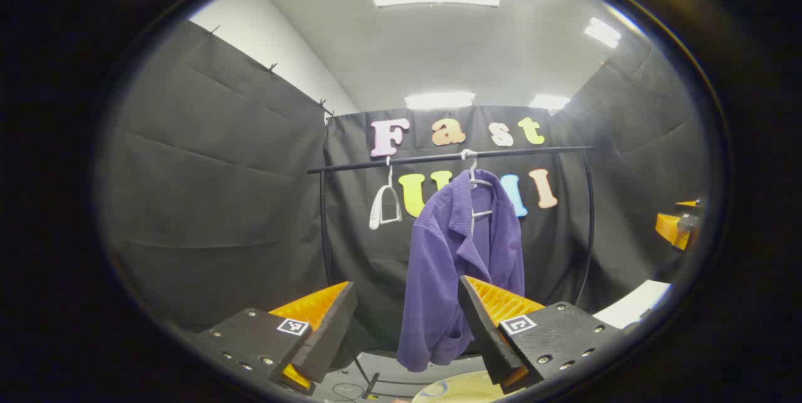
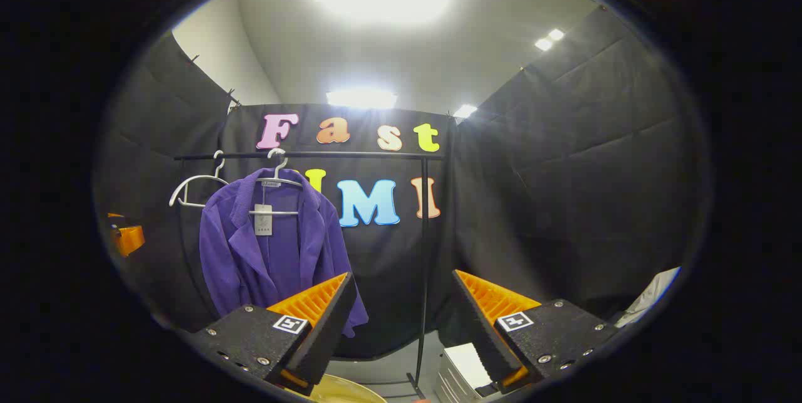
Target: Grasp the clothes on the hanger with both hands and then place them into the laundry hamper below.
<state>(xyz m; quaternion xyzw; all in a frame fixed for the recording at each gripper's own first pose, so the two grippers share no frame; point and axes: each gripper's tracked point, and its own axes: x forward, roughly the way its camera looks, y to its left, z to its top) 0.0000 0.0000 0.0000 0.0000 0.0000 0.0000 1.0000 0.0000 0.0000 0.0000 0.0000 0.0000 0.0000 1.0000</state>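
A purple corduroy jacket [image 1: 460, 252] hangs on a white hanger [image 1: 474, 187] from a black rail [image 1: 451, 156]. In the right gripper view the same jacket [image 2: 269, 252] hangs at the left on its hanger [image 2: 279, 193], a tag at the collar. My left gripper [image 1: 407, 309] is open, short of the jacket, with nothing between its fingers. My right gripper [image 2: 401, 303] is open too, off to the jacket's right and apart from it. A pale yellow hamper rim [image 1: 457, 387] shows below, also low in the right gripper view [image 2: 344, 390]. The right gripper [image 1: 677, 224] shows at the far right of the left gripper view.
A second, bare white hanger [image 1: 385, 202] hangs on the rail left of the jacket. The rack's black upright [image 2: 423, 265] stands right of the jacket. A white stack of trays or boxes [image 2: 463, 371] sits on the floor near the rack's foot. The left gripper [image 2: 125, 234] shows at the far left.
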